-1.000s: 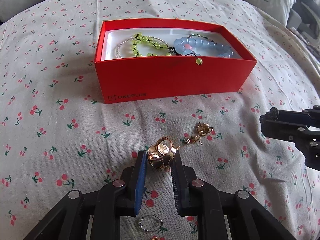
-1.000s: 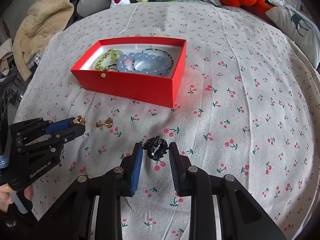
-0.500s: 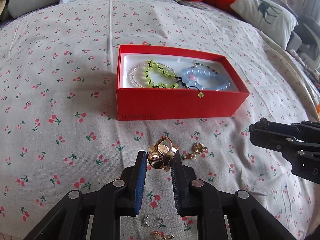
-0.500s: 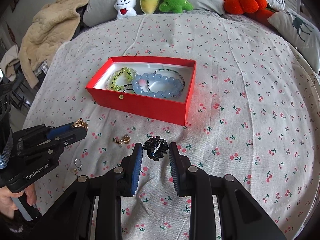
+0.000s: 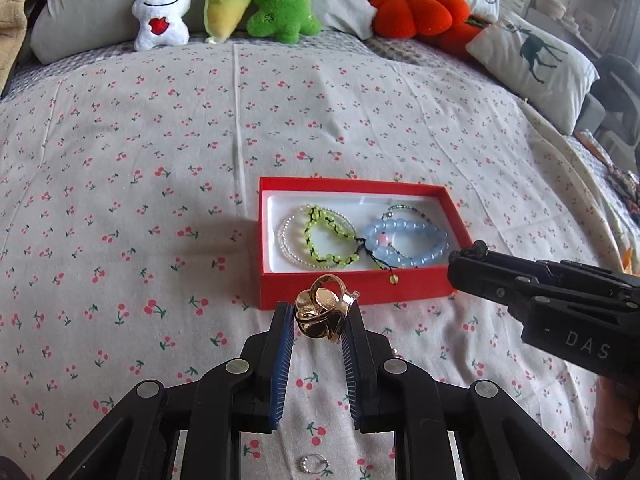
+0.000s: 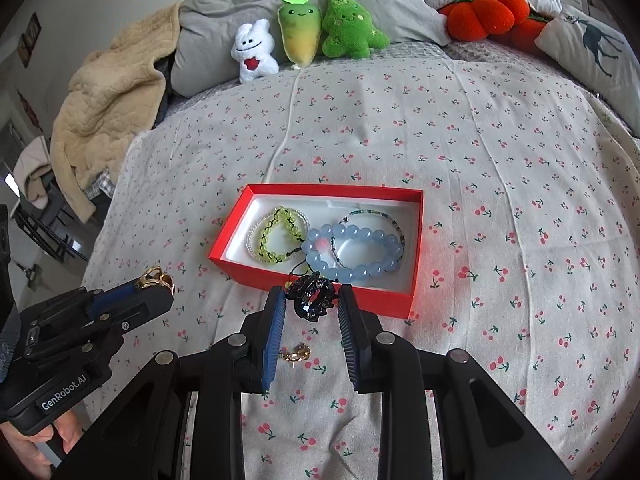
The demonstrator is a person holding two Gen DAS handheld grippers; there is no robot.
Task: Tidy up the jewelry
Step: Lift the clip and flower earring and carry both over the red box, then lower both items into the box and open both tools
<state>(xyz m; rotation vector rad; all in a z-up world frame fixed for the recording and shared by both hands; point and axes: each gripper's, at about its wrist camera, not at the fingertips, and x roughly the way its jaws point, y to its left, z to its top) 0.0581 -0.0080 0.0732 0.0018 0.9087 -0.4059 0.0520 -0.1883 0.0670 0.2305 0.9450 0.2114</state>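
Hand-held gripper point(image 5: 320, 314) before bracelet-filled red box point(image 5: 356, 294).

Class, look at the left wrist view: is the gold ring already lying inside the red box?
No. The gold ring is clamped in the left hand-held gripper, in front of the red box.

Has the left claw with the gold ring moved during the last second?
Yes. The left claw, shut on the gold ring, has risen above the bedspread, toward the red box; the ring now overlaps the box's near wall.
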